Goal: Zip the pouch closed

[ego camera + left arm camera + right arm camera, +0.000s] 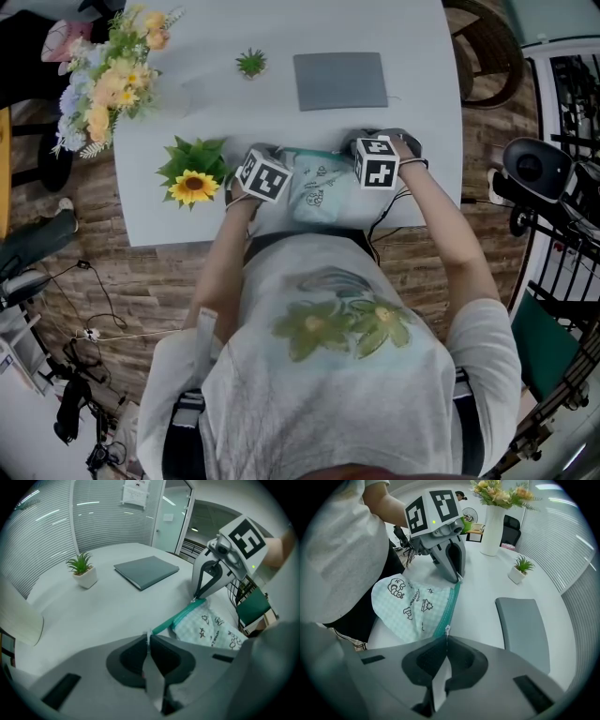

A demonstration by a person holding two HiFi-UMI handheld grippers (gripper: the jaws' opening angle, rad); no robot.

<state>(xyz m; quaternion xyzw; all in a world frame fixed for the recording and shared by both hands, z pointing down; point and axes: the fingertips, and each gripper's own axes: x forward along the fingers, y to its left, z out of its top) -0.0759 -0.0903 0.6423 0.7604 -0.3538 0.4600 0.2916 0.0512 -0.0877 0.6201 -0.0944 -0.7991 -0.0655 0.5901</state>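
A pale green checked pouch with cartoon prints lies at the near edge of the white table, between my two grippers. Its teal zipper runs along the far edge and looks drawn together along the stretch I can see. My left gripper is shut on a thin white tab at the zipper's left end. My right gripper is shut on the small metal zipper pull at the right end. In the left gripper view the pouch stretches toward the right gripper.
A grey notebook lies at the table's far side, with a small potted plant to its left. A sunflower sprig lies near the left gripper. A bouquet stands at the far left corner. A chair stands beyond the right edge.
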